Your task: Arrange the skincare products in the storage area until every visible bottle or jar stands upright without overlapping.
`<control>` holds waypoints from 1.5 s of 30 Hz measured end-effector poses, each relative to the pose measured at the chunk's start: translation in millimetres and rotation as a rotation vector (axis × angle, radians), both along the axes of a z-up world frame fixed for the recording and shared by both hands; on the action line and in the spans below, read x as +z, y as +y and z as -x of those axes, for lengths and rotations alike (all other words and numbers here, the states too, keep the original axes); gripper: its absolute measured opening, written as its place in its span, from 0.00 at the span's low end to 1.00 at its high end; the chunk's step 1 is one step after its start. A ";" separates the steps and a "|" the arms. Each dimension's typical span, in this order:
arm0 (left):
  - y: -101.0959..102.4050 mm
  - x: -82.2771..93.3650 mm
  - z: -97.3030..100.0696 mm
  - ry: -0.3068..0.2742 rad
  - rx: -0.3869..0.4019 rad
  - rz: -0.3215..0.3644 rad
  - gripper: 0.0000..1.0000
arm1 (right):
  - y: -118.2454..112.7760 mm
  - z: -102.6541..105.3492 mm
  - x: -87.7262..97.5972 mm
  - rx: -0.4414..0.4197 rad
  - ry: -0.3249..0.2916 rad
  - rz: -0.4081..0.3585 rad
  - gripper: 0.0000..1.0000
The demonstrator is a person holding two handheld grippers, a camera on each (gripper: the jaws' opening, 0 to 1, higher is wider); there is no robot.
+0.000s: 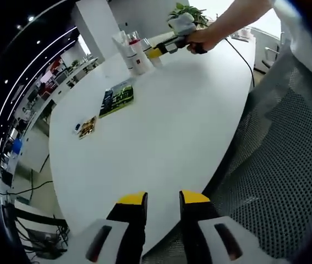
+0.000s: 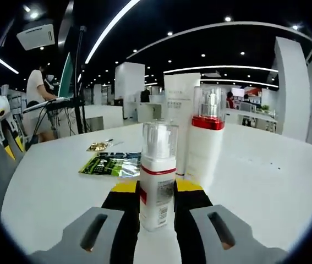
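White bottle, red band

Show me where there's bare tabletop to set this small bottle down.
Bare white table runs from the green foil packet toward the left gripper; in the right gripper view it's also bare right of the tall white red-collared pump bottle. Crowded: the small clear-capped bottle between the right gripper's jaws, with the white carton close behind.
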State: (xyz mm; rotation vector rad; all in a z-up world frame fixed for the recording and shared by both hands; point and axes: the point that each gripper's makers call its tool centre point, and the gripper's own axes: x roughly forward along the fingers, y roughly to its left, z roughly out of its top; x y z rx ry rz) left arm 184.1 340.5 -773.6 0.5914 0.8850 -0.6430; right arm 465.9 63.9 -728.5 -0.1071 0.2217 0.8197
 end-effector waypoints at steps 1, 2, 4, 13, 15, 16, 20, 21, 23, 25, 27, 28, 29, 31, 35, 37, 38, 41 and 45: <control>-0.6 -0.1 0.1 0.001 -0.003 0.002 0.24 | -0.8 2.4 -2.6 0.005 0.010 -0.001 0.20; -1.1 0.1 0.1 -0.002 -0.006 0.002 0.24 | -2.4 2.8 -2.9 0.005 0.009 -0.018 0.20; -1.3 0.2 0.0 -0.001 -0.003 0.004 0.24 | -4.5 2.4 -2.8 0.007 0.005 -0.020 0.20; -2.3 -0.7 1.0 0.007 -0.007 0.004 0.24 | -9.7 9.2 -5.0 -0.001 0.019 -0.041 0.21; -3.0 -0.9 1.5 0.009 -0.009 0.006 0.24 | -7.0 13.0 -6.4 0.012 0.014 -0.027 0.21; -3.1 -1.0 1.5 0.009 -0.011 0.005 0.24 | -7.1 13.0 -5.7 0.012 0.012 -0.027 0.21; -2.8 -1.9 2.3 0.015 -0.012 0.003 0.24 | -7.1 8.2 -4.8 0.003 0.012 -0.025 0.20; -2.7 -2.2 2.4 0.016 -0.013 0.001 0.24 | -7.3 6.0 -4.8 0.000 0.013 -0.025 0.20; -2.6 -2.7 2.7 0.018 -0.014 0.000 0.24 | -8.5 0.0 -4.2 -0.014 0.017 -0.025 0.20; -2.5 -3.0 2.8 0.019 -0.015 -0.002 0.24 | -8.0 -4.1 -4.1 -0.015 0.019 -0.020 0.21; -2.8 -2.7 2.7 0.018 -0.015 0.000 0.24 | -8.2 -8.2 -3.9 -0.016 0.023 -0.027 0.21; -2.9 -2.4 2.5 0.017 -0.016 0.000 0.24 | -8.9 -10.2 -4.2 -0.018 0.025 -0.031 0.21; -2.8 -2.5 2.3 0.016 -0.016 0.001 0.24 | -9.3 -13.2 -4.0 -0.023 0.027 -0.033 0.21; -3.0 -2.1 1.7 0.013 -0.014 0.005 0.24 | -11.2 -17.4 -4.3 -0.033 0.028 -0.030 0.21; -4.5 -0.5 1.0 0.008 -0.012 0.018 0.24 | -10.6 -19.6 -4.1 -0.034 0.032 -0.036 0.21; -4.7 -0.3 1.0 0.008 -0.012 0.018 0.24 | -9.7 -20.7 -3.8 -0.030 0.032 -0.030 0.21; -4.8 0.0 0.8 0.007 -0.013 0.018 0.24 | -8.9 -21.5 -3.9 -0.027 0.035 -0.029 0.21; -5.0 0.3 0.7 0.005 -0.012 0.021 0.24 | -9.5 -23.6 -3.6 -0.032 0.040 -0.025 0.22; -5.8 1.2 0.3 -0.001 -0.014 0.027 0.24 | -12.7 -23.7 1.6 -0.049 0.039 -0.034 0.24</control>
